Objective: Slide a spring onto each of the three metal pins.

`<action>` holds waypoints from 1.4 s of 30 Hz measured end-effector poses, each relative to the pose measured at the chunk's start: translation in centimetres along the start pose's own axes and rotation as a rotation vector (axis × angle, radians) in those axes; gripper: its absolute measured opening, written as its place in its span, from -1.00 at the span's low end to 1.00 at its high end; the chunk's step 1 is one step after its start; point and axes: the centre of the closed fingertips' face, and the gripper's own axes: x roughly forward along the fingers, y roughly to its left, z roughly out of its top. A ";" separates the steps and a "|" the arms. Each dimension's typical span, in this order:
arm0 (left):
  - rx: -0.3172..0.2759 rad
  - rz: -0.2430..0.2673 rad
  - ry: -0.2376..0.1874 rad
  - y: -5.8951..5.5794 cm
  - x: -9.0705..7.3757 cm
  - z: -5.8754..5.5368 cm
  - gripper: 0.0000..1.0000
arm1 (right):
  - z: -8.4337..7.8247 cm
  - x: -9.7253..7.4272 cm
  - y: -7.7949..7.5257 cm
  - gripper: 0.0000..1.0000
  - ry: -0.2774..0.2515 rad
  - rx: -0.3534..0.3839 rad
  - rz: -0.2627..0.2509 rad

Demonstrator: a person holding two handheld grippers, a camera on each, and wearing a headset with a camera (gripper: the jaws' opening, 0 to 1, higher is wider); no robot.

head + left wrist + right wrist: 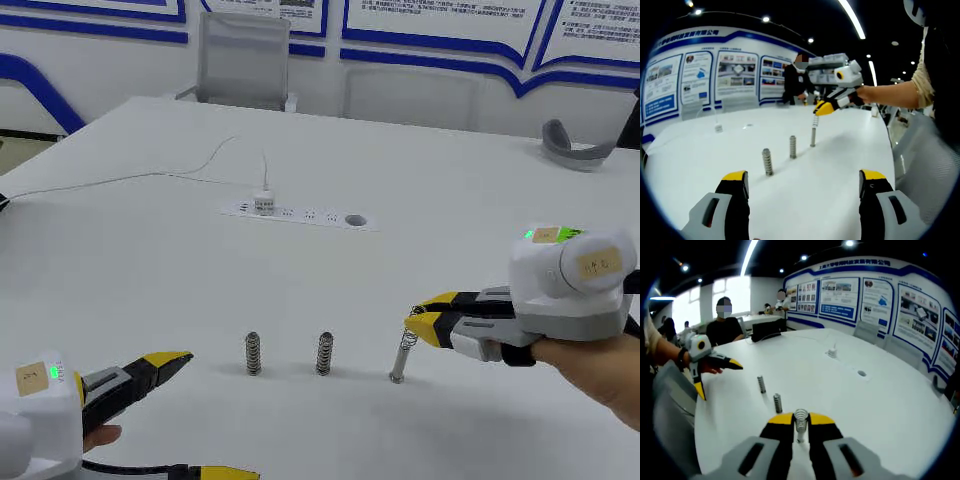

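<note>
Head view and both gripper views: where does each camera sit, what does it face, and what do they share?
Head view: on headset, down at table; left gripper, right gripper, hand show.
Left gripper view: along its open jaws, facing pins, right gripper.
Right gripper view: along jaws shut on spring, facing left gripper.
Shared: all three pins.

- A white power strip (295, 213) lies mid-table with a white plug (263, 203) in it.
- A grey chair (243, 58) stands behind the white table (450, 170).
- Blue-framed posters (840, 297) line the wall.
</note>
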 end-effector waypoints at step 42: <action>-0.004 0.002 0.020 0.1 0.2 -0.7 0.82 | -2.8 2.2 0.0 -0.76 0.027 0.024 -0.004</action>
